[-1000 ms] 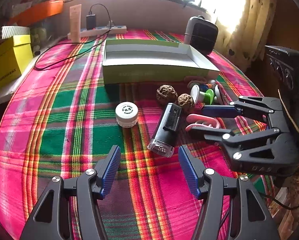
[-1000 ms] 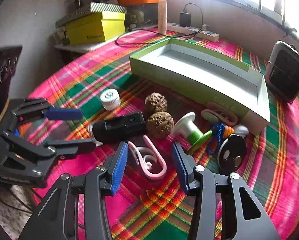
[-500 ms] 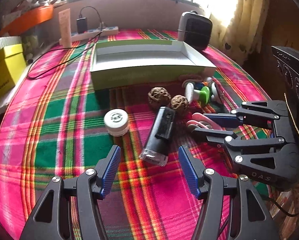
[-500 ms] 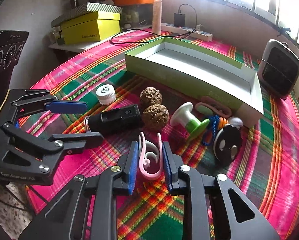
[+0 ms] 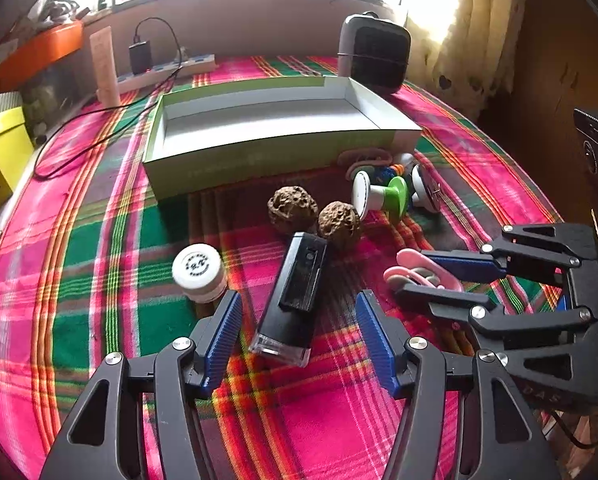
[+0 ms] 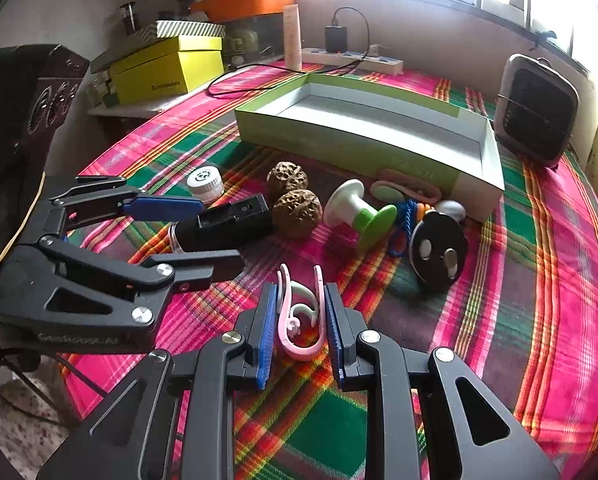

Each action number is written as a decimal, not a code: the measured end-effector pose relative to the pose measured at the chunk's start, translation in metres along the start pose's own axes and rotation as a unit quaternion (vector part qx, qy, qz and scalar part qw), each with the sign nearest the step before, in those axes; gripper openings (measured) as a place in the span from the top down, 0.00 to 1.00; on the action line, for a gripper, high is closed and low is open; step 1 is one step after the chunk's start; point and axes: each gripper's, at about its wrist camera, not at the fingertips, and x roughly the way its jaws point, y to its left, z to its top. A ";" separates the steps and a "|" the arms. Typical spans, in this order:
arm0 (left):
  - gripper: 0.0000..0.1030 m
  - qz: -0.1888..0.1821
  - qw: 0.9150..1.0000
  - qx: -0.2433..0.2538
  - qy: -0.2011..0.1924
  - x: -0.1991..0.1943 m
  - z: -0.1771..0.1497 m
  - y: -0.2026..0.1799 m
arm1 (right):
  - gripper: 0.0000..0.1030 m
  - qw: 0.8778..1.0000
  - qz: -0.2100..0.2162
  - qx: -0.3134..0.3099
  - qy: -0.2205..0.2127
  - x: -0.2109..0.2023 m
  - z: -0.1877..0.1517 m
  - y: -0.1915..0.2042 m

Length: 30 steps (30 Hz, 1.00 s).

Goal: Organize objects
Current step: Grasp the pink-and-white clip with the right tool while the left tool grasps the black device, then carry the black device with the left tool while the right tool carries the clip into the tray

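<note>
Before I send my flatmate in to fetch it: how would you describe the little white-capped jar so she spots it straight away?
Find the long green box on the plaid tablecloth. Nearer than its left end stands a small jar, just left of the black rectangular device. It is the only squat round pot with a flat white printed lid.

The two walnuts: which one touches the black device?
The walnut nearer the green-and-white spool sits against the black device's far end; the other walnut stands clear.

Left tongs (image 5: 299, 344) agape, right tongs (image 6: 301, 320) clamped.
</note>
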 end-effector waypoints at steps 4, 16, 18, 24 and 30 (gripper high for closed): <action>0.49 0.014 1.000 0.008 0.000 0.002 0.002 -0.002 | 0.76 1.000 0.001 0.008 -0.002 0.000 -0.001 -0.001; 0.72 0.024 1.000 0.001 0.004 0.002 0.004 -0.002 | 0.77 1.000 0.008 0.019 -0.007 0.000 -0.002 -0.002; 0.74 0.025 1.000 0.000 0.005 0.002 0.005 -0.002 | 0.77 1.000 0.006 0.022 -0.009 -0.001 -0.002 -0.003; 0.75 0.025 1.000 -0.009 0.006 0.002 0.006 -0.001 | 0.77 0.999 0.003 0.028 -0.014 -0.003 -0.002 -0.006; 0.75 0.025 1.000 -0.018 0.000 -0.004 0.010 0.000 | 0.77 0.999 0.006 0.026 -0.018 -0.009 0.003 -0.006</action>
